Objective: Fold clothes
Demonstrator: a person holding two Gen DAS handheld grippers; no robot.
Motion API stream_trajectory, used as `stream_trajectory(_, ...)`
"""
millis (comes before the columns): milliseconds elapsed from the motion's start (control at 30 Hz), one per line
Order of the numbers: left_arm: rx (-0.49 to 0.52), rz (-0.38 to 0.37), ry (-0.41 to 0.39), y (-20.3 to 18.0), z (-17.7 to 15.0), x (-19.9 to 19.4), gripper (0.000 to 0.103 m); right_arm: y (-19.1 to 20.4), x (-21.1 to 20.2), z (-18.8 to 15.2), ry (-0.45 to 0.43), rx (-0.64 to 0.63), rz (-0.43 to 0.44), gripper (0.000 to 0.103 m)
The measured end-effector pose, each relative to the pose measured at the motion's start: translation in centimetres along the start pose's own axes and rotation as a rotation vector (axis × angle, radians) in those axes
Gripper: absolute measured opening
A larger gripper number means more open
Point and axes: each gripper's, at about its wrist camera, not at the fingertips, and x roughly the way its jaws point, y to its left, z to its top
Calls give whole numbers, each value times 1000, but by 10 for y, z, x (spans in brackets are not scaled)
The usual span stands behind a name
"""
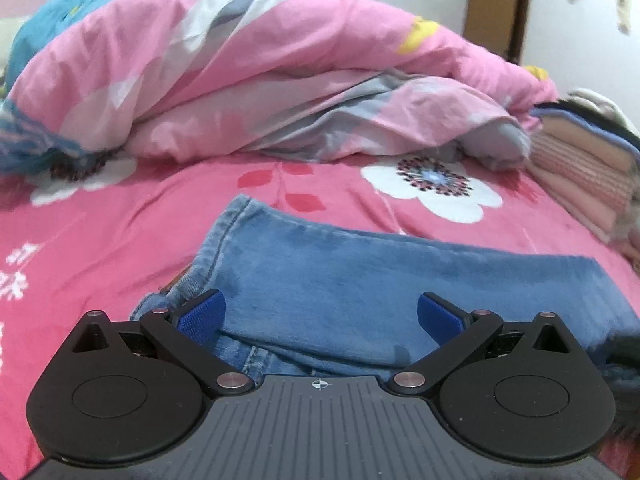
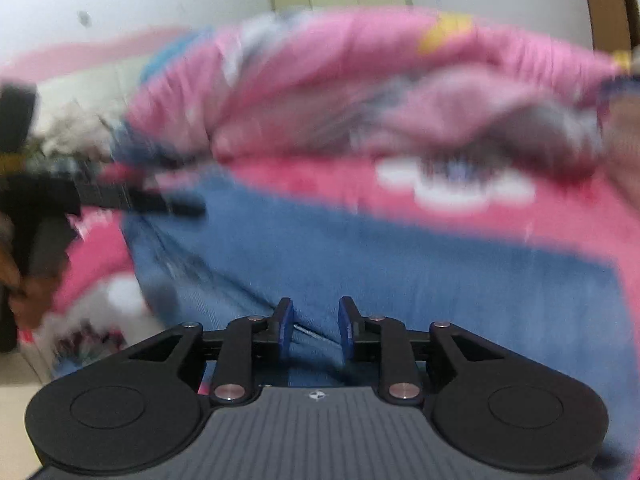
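Blue jeans (image 1: 360, 280) lie folded on the pink flowered bedsheet (image 1: 100, 220). My left gripper (image 1: 320, 316) is wide open just above the near edge of the jeans, with nothing between its blue pads (image 1: 202, 314). In the blurred right wrist view the jeans (image 2: 360, 248) fill the middle. My right gripper (image 2: 316, 328) has its jaws narrowed with a fold of denim between the blue pads (image 2: 286, 328). The other gripper (image 2: 120, 196) shows as a dark shape at the left.
A bunched pink, grey and blue duvet (image 1: 260, 68) lies across the far side of the bed. A stack of folded clothes (image 1: 580, 176) sits at the right. A wall and a wooden door frame (image 1: 496, 4) stand behind.
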Motion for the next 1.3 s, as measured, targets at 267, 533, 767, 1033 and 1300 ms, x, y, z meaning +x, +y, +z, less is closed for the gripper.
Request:
stream_trajectory(267, 52, 83, 31, -13, -4, 7, 103, 7, -7, 13, -2, -2, -44, 28)
stream_trajectory(533, 75, 110, 57, -17, -4, 11, 103, -4, 17, 3, 28, -2, -155, 36)
stream_trajectory(767, 85, 124, 79, -21, -1, 13, 103, -2, 17, -6, -13, -20, -159, 36)
stream_trajectory(1033, 101, 142, 105, -23, 1, 15, 103, 0, 17, -8, -23, -18, -162, 37)
stream_trajectory(1300, 98, 147, 124, -25, 5, 14, 103, -1, 16, -9, -28, -7, -158, 37)
